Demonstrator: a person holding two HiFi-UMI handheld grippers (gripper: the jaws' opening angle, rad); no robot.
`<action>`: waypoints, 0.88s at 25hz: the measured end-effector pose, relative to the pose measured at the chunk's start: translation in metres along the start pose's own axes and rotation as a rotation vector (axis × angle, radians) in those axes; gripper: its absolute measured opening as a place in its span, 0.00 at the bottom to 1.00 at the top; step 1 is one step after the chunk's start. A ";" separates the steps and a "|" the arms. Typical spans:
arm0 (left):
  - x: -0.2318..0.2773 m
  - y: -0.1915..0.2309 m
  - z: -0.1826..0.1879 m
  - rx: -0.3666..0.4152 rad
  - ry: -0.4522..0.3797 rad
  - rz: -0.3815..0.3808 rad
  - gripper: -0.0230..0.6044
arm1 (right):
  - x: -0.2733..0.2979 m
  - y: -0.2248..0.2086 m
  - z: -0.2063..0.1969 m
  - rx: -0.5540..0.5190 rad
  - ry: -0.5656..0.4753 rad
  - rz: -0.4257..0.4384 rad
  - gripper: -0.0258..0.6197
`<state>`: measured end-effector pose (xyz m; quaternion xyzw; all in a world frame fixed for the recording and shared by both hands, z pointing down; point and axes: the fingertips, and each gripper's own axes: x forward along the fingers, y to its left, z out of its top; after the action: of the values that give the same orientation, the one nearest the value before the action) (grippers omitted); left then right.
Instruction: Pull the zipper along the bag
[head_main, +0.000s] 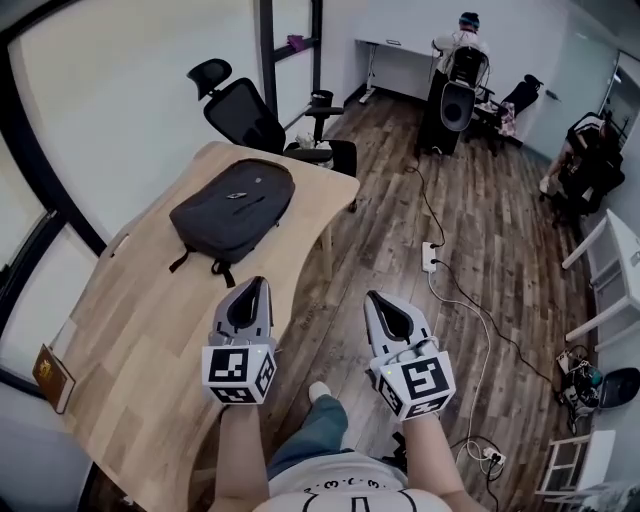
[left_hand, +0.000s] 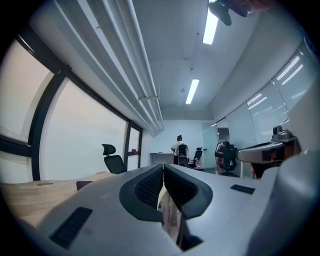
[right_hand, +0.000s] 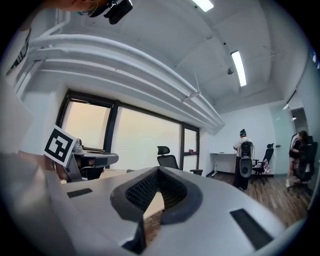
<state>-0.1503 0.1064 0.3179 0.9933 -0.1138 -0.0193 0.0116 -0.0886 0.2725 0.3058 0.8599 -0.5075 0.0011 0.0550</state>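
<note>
Head view: the bag (head_main: 232, 208) is seen laid flat on the counter (head_main: 130, 330), further up the frame. The left gripper (head_main: 256, 284) and right gripper (head_main: 374, 296) are seen fully closed, nothing pinched, well apart from the bag.

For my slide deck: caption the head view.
Shut and empty, the left gripper and right gripper hover short of the dark backpack on the wooden table.
</note>
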 end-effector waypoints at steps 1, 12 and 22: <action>0.016 0.006 -0.001 -0.014 0.000 0.009 0.07 | 0.015 -0.008 0.000 0.005 0.006 0.015 0.12; 0.132 0.077 -0.021 -0.093 0.033 0.117 0.07 | 0.170 -0.062 -0.022 0.076 0.081 0.151 0.12; 0.120 0.139 -0.041 -0.084 0.096 0.322 0.07 | 0.246 -0.040 -0.043 0.178 0.101 0.366 0.12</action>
<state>-0.0634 -0.0554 0.3586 0.9607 -0.2696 0.0254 0.0616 0.0674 0.0810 0.3586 0.7537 -0.6498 0.0987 0.0032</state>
